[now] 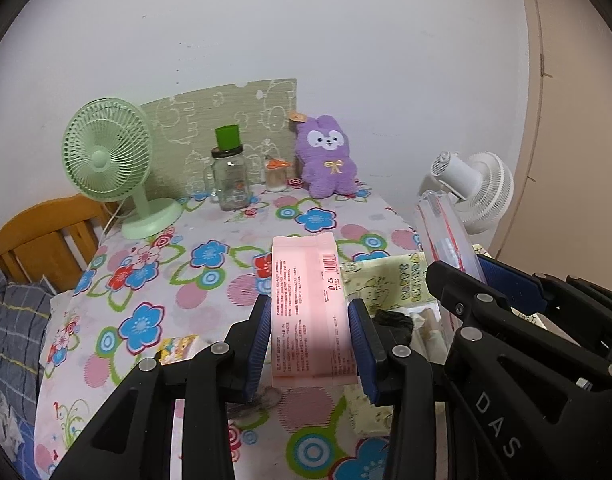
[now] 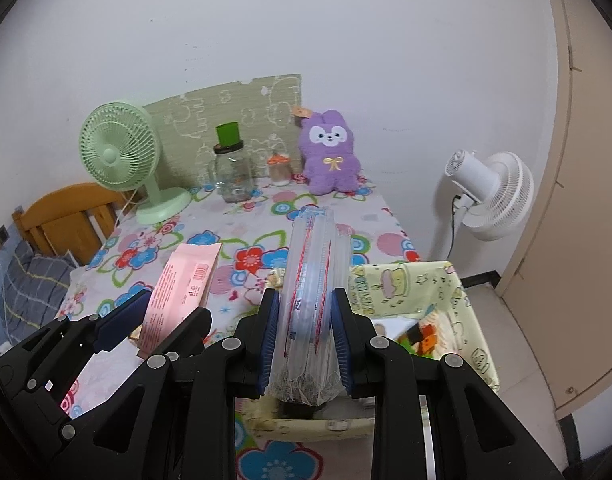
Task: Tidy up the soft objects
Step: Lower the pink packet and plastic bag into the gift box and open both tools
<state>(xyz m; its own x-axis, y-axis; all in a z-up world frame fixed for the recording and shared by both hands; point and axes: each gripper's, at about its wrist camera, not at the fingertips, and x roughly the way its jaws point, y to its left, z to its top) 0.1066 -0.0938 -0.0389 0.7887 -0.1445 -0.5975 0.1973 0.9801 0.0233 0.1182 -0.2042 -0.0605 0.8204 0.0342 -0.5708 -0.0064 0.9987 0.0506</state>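
Gripping a pink pack (image 1: 312, 312), the left gripper (image 1: 310, 340) fills the lower middle of the left wrist view, its blue-padded fingers (image 1: 259, 344) pressed against the pack's two long sides, narrowly set. The pack stands clear of the flowered surface (image 1: 209, 276), its printed back facing up, a barcode near its far end. At the right edge of that view the right gripper (image 1: 482, 280) shows from the side with a clear pack (image 1: 446, 232) sticking up out of it. In the right wrist view the right gripper (image 2: 306, 340) sits at lower centre, its fingers (image 2: 342, 336) closed on the clear pack (image 2: 312, 280), a crinkled transparent sleeve with red lines, held on edge above a pale yellow box (image 2: 438, 292) printed with cartoon figures. The box lies at the lower right of the frame, at the surface's near right corner, with small items inside that I cannot make out. The left gripper (image 2: 161, 312) and pink pack (image 2: 181, 288) appear at the lower left of this view, tilted. At the back of the surface, upper middle of both frames, stand a green fan (image 2: 121, 156), a glass jar (image 2: 231, 176) with a green cup on top, a small bottle (image 2: 278, 168) and a purple plush (image 2: 332, 152) leaning on the wall. A white fan (image 2: 494, 196) stands off to the right.
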